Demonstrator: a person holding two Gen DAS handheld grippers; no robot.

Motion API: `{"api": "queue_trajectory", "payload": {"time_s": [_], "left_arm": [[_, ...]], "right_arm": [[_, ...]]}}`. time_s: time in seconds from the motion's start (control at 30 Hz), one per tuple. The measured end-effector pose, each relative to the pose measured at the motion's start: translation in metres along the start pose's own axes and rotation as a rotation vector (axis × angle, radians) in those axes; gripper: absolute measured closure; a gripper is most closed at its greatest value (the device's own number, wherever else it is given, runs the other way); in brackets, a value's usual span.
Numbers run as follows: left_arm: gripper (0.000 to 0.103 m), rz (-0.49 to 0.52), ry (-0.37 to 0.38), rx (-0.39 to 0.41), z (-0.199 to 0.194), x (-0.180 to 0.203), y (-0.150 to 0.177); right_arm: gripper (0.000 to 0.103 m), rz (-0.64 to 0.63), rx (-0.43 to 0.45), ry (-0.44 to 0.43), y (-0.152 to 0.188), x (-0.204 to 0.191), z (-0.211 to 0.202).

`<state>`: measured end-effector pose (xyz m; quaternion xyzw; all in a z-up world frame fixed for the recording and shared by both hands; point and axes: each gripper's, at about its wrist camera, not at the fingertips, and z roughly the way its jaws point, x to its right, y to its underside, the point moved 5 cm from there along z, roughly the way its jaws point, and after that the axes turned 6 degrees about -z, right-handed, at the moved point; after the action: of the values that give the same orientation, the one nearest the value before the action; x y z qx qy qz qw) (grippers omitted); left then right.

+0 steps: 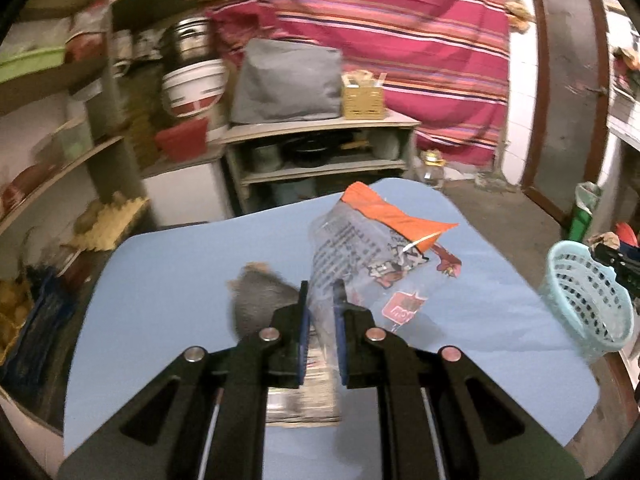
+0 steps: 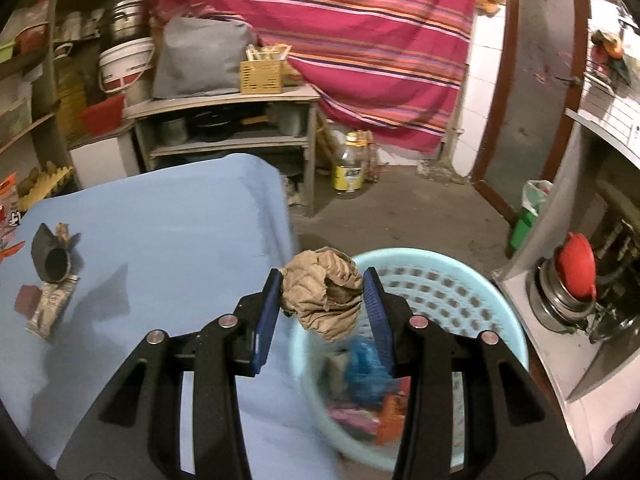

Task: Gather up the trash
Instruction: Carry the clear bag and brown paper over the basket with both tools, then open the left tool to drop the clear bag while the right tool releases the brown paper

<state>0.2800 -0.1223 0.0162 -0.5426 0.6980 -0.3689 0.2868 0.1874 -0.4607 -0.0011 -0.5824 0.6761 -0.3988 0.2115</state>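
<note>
My left gripper (image 1: pixel 321 290) is shut on a clear plastic wrapper (image 1: pixel 372 248) with an orange top and holds it above the blue table (image 1: pixel 160 280). A grey cardboard tube (image 1: pixel 260 300) and a flattened carton (image 1: pixel 304 404) lie on the table under it. My right gripper (image 2: pixel 323 280) is shut on a crumpled brown paper ball (image 2: pixel 320 296) just above the light blue basket (image 2: pixel 440 280), which holds several wrappers and a blue bag (image 2: pixel 364 372). The tube (image 2: pixel 54 262) and carton (image 2: pixel 50 312) show at the left of the right wrist view. The basket (image 1: pixel 584 296) stands at the table's right edge.
A low shelf unit (image 1: pixel 320 152) with a grey bag and a yellow crate stands behind the table. Cluttered shelves (image 1: pixel 60 152) are on the left. A striped cloth (image 2: pixel 360 40) hangs at the back. A plastic jar (image 2: pixel 350 168) and a green bin (image 2: pixel 528 216) stand on the floor.
</note>
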Motion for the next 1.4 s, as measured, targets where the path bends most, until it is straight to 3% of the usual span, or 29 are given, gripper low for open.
{"api": "queue_trajectory", "payload": {"time_s": [0.43, 0.87, 1.33, 1.4], "left_arm": [[0.091, 0.080, 0.118, -0.041, 0.035, 0.136, 0.004], [0.091, 0.204, 0.305, -0.094, 0.060, 0.294, 0.019], [0.088, 0.266, 0.370, -0.211, 0.098, 0.359, 0.036], [0.082, 0.264, 0.366, -0.225, 0.100, 0.359, 0.038]], "right_arm": [[0.061, 0.116, -0.030, 0.038, 0.034, 0.086, -0.006], [0.061, 0.291, -0.050, 0.072, 0.056, 0.163, -0.006], [0.061, 0.295, -0.104, 0.049, 0.061, 0.162, 0.018], [0.061, 0.295, -0.102, 0.046, 0.061, 0.162, 0.018]]}}
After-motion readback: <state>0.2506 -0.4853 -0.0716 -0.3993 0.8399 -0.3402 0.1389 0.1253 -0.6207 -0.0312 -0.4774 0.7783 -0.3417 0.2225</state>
